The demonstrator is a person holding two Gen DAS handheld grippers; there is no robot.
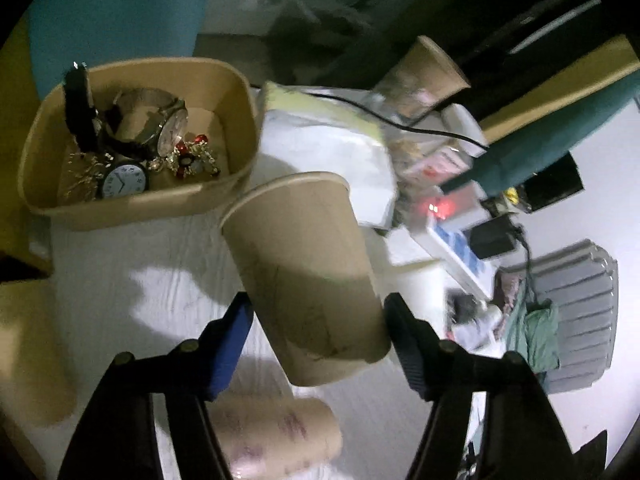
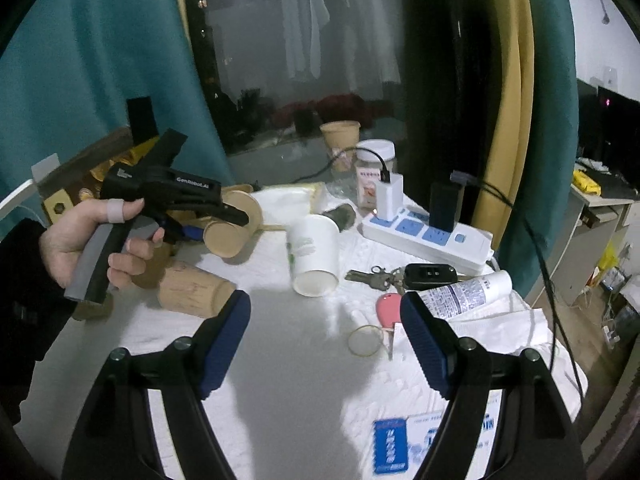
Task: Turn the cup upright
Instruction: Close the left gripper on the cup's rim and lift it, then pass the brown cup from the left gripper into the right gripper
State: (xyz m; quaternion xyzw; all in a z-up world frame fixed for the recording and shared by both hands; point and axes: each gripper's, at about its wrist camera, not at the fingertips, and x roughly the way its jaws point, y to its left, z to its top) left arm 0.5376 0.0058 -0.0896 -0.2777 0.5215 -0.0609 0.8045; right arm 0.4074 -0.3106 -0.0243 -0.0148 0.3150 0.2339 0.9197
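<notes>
My left gripper (image 1: 318, 320) is shut on a brown paper cup (image 1: 304, 276) and holds it tilted in the air above the white table, its open rim pointing away. The same cup (image 2: 228, 232) shows in the right wrist view, held by the left gripper (image 2: 224, 216) in a hand. Another brown cup (image 2: 192, 288) lies on its side below it; it also shows in the left wrist view (image 1: 276, 436). A white paper cup (image 2: 314, 256) lies on its side mid-table. My right gripper (image 2: 324, 320) is open and empty above the table's near part.
A brown tub (image 1: 132, 204) with watches stands at the left. A stack of napkins (image 1: 328, 152) lies behind the held cup. A power strip (image 2: 428, 236), keys (image 2: 384, 276), a tube (image 2: 464, 292), a jar (image 2: 374, 176) and an upright brown cup (image 2: 340, 136) crowd the right and back.
</notes>
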